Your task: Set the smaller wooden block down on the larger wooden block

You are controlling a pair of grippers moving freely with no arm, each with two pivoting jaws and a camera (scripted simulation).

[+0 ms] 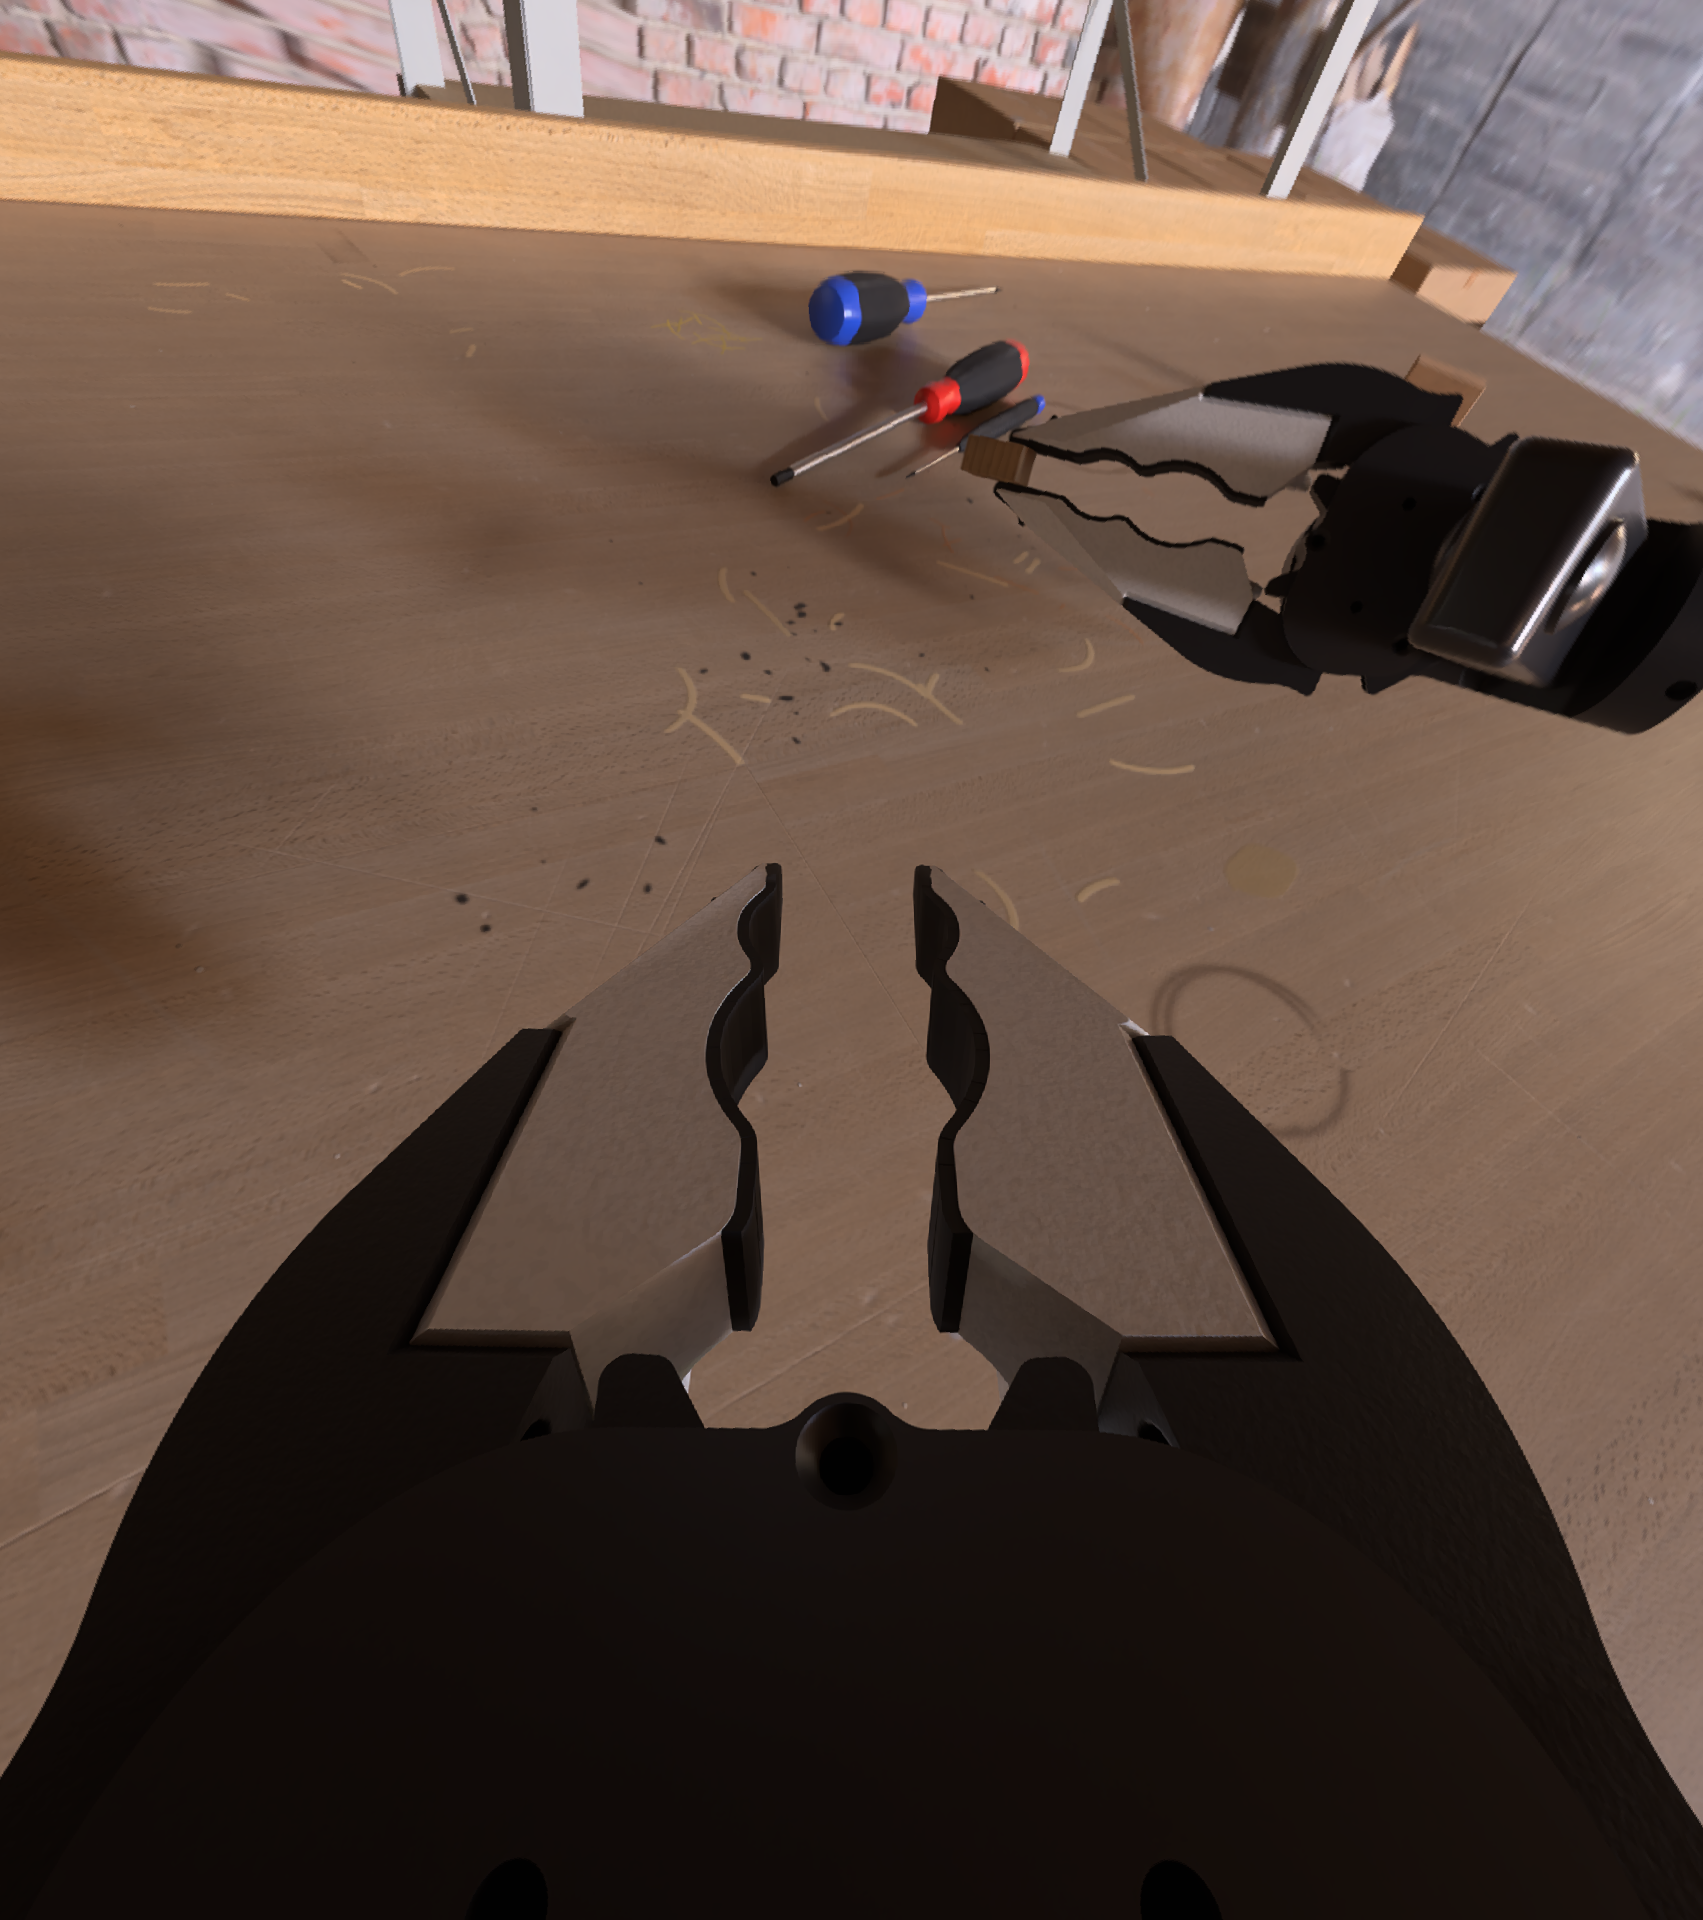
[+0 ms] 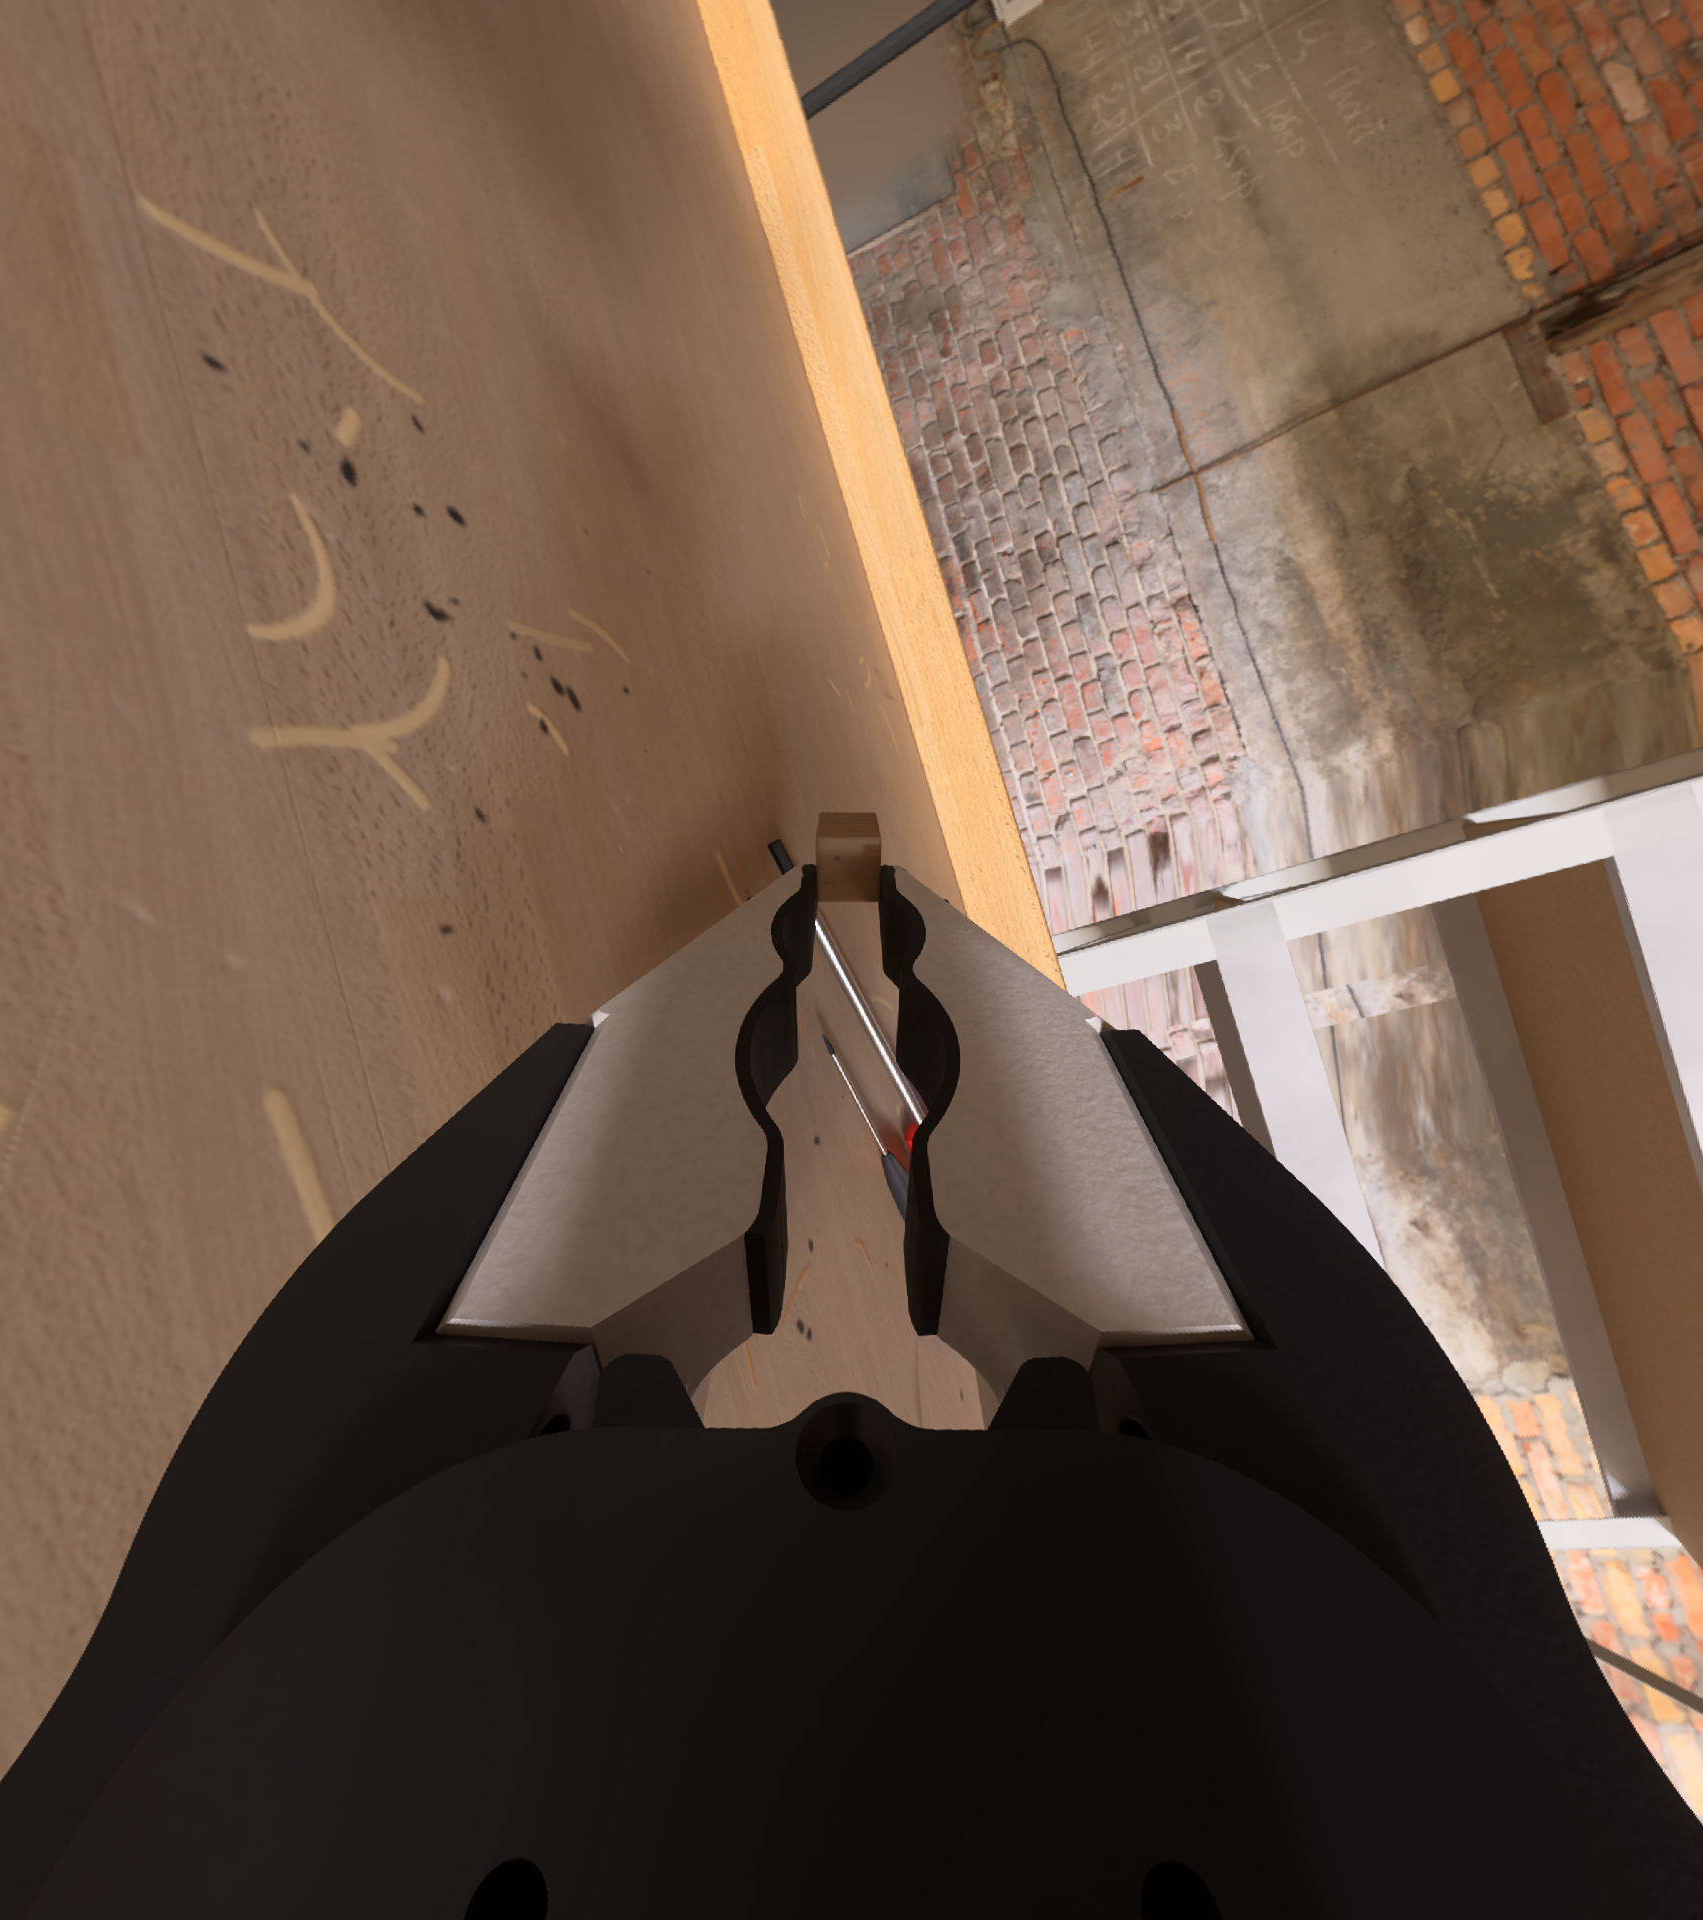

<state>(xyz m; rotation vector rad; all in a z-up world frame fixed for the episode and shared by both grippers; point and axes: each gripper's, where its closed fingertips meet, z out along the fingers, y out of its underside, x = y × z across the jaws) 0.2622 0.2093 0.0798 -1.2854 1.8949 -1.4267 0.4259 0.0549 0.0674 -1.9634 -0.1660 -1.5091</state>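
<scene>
My right gripper [image 2: 847, 883] is shut on the smaller wooden block [image 2: 847, 844], a light tan cube pinched at the fingertips and held above the table. The left wrist view shows this gripper [image 1: 1015, 476] at the right, lying sideways, with the block [image 1: 992, 457] at its tips. A tan corner of the larger wooden block [image 1: 1446, 379] peeks out behind the right gripper's body; the rest is hidden. My left gripper [image 1: 847, 878] is open and empty over the bare wooden table [image 1: 307, 727].
Three screwdrivers lie near the held block: a blue-handled one [image 1: 862, 307], a red-and-black one [image 1: 972, 384] and a thin blue-tipped one [image 1: 1008, 418]. A raised wooden ledge [image 1: 618, 177] runs along the table's back. White shelf frames [image 2: 1449, 862] stand beyond it.
</scene>
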